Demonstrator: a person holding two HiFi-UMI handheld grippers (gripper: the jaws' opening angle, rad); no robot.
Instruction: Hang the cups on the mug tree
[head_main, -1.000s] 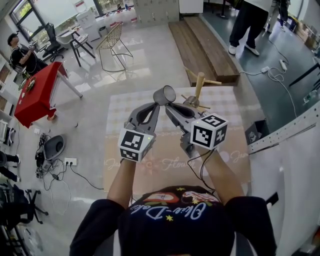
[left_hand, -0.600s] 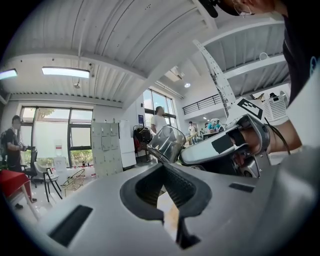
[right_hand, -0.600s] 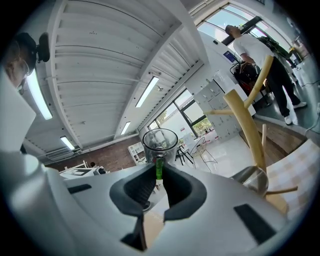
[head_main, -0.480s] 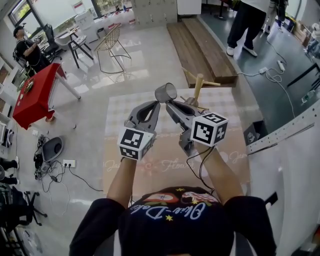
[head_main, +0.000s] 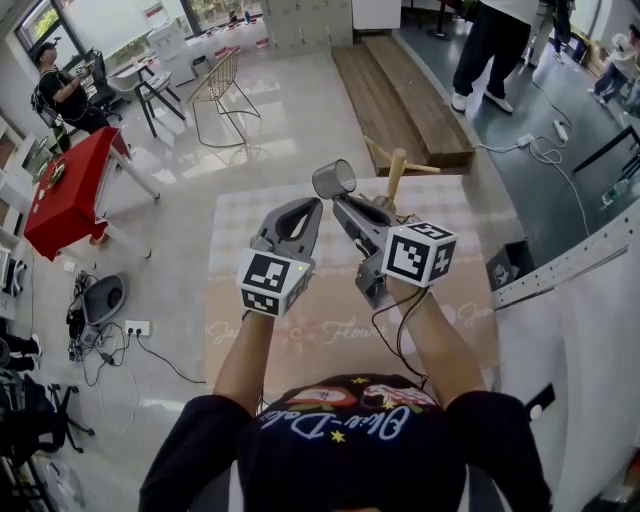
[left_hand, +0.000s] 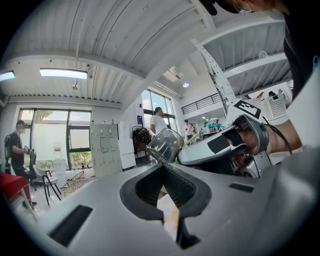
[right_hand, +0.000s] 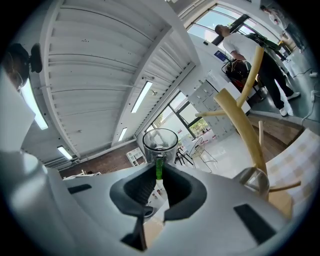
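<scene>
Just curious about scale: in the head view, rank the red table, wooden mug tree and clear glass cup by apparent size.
Largest: red table.
Then: wooden mug tree.
Smallest: clear glass cup, though it is held nearer the camera.

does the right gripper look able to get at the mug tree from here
Probably yes: the right gripper, shut on the cup, is beside the mug tree with nothing between them; the left gripper is on its other side.
</scene>
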